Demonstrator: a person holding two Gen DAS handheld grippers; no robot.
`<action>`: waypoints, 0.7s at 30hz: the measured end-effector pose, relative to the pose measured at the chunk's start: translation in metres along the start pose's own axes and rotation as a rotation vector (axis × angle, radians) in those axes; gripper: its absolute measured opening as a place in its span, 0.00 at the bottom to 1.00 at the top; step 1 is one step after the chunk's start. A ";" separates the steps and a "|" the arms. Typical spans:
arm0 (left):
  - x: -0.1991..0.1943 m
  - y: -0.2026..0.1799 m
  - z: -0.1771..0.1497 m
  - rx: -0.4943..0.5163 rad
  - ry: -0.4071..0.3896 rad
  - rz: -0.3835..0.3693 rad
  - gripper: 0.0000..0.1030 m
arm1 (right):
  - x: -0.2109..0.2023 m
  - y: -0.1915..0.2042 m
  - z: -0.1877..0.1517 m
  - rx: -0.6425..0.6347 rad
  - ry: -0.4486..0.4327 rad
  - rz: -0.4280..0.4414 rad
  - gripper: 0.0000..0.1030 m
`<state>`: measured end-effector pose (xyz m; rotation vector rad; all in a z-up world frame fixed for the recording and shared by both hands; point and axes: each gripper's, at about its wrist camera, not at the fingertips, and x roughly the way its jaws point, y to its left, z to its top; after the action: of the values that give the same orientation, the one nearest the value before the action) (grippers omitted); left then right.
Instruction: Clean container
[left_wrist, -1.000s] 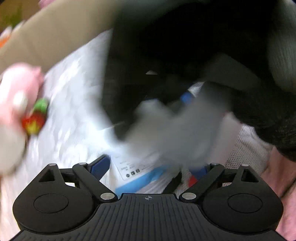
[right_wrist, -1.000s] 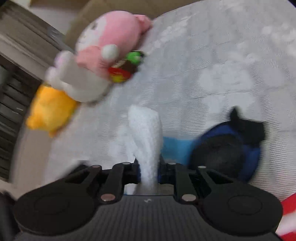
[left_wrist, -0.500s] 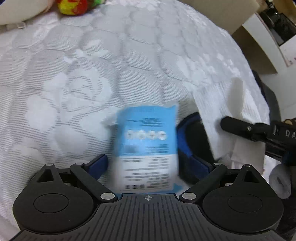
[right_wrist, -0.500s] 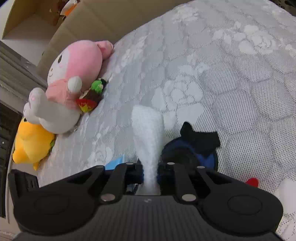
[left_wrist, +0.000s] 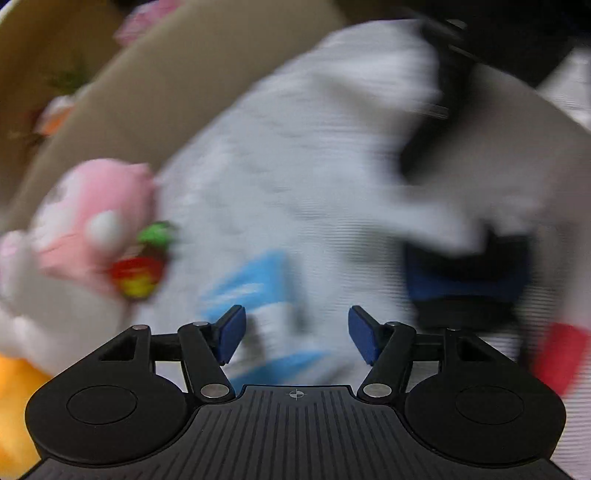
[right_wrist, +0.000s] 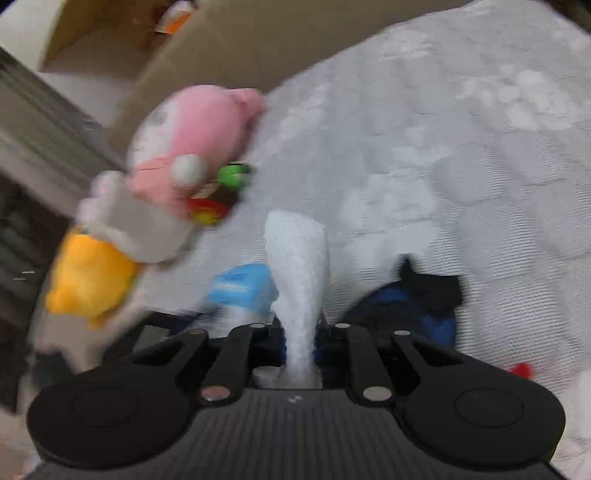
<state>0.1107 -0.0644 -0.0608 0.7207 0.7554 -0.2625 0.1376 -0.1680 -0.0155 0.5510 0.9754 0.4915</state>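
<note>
here, blue container (right_wrist: 417, 310) beside packet (right_wrist: 242, 286).

the container (right_wrist: 410, 306) is a small, dark, round thing with a blue rim or lining and a black flap sticking up at its top edge; it lies on the quilted white bedcover, low and to the right in the right wrist view, blurred in both views. the white wipe (right_wrist: 299, 280) is a textured, narrow strip standing upright, wider at its top, just left of the container. the blue-and-white wipe packet (right_wrist: 242, 290) lies on the cover just left of the wipe.
</note>
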 end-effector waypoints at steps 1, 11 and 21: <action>-0.005 -0.008 0.000 0.025 -0.014 -0.032 0.67 | -0.001 0.001 0.000 0.011 0.010 0.052 0.15; -0.036 0.012 0.000 -0.152 0.043 -0.226 0.91 | 0.072 0.012 0.011 -0.009 0.180 0.069 0.16; 0.013 0.140 -0.050 -1.009 0.269 -0.061 0.92 | 0.064 -0.015 0.016 0.028 0.127 -0.101 0.16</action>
<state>0.1578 0.0728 -0.0258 -0.2327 1.0337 0.1766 0.1842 -0.1435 -0.0579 0.4978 1.1269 0.4270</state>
